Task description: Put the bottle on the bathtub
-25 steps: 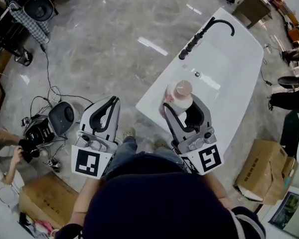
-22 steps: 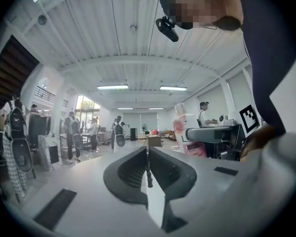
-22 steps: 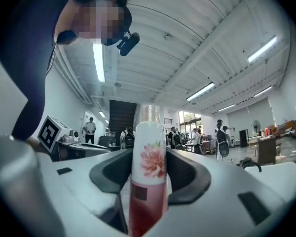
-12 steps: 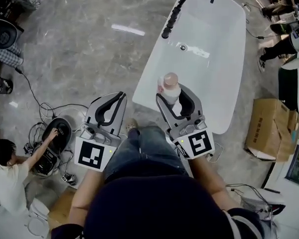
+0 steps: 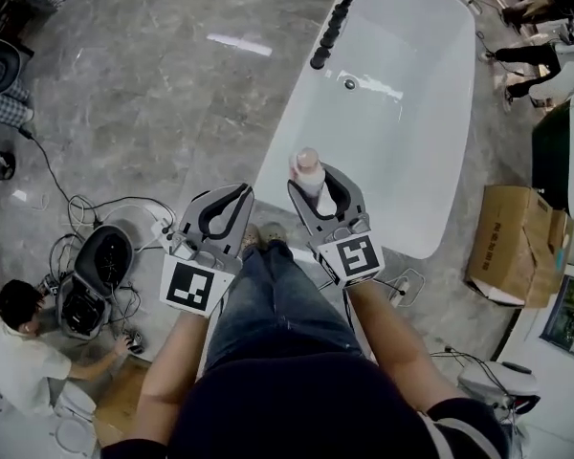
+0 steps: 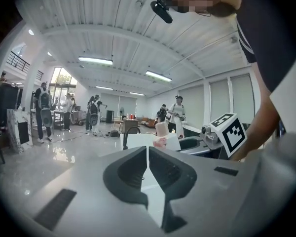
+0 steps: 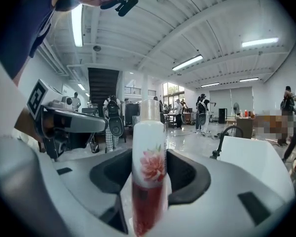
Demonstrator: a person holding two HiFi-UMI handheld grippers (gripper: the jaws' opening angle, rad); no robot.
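A white bottle (image 5: 309,171) with a pink flower print and a pale cap stands upright in my right gripper (image 5: 313,187), which is shut on it; the right gripper view shows the bottle (image 7: 149,172) filling the gap between the jaws. It hangs over the near rim of the white bathtub (image 5: 430,132). The tub (image 7: 251,157) with its black faucet (image 7: 223,137) lies ahead to the right. My left gripper (image 5: 224,210) is shut and holds nothing, left of the tub's near end. In the left gripper view the shut jaws (image 6: 148,174) point at the tub (image 6: 138,142) and bottle (image 6: 161,132).
A black curved faucet (image 5: 349,12) stands at the tub's far end. A cardboard box (image 5: 512,247) lies right of the tub. A crouching person (image 5: 19,352) works beside a black device (image 5: 91,275) and cables at the left. Several people stand in the hall (image 6: 64,112).
The view has shifted closer to the tub's near end. My right gripper has carried the bottle a little left and forward over the rim. The crouching person has moved lower left.
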